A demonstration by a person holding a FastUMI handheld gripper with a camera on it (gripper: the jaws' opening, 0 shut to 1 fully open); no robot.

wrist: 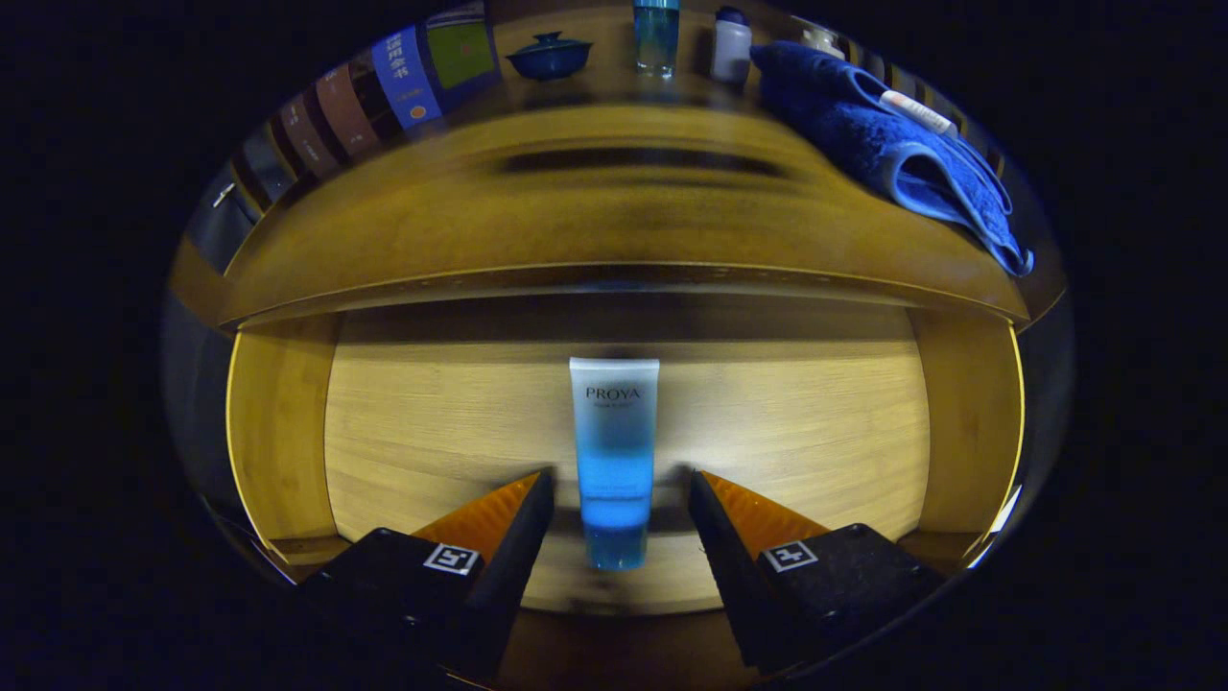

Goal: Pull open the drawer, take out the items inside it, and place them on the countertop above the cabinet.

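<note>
- Hovering over the open drawer (288, 432), the tool (621, 489) has its two fingers spread apart, one on each side of a tube (614, 451), touching neither side of it as far as can be seen.
- The tube lies flat on the drawer's pale wooden floor, between the fingers, its capped end nearest the tool and its flat sealed end pointing away toward the back of the drawer.
- The drawer is pulled out; its side walls stand well apart from the tube on both sides.
- Beyond the drawer, the desk (576, 221) runs across above it, its front edge overhanging the drawer's back.
- On the desk, a folded blue towel (892, 154) lies off to the right, with a small white tube (916, 112) resting on top of it.
- Farther back stand a blue lidded bowl (549, 55), a tall clear bottle (657, 36) and a white bottle (731, 45).
- A row of books (384, 91) leans at the left rear of the desk.
</note>
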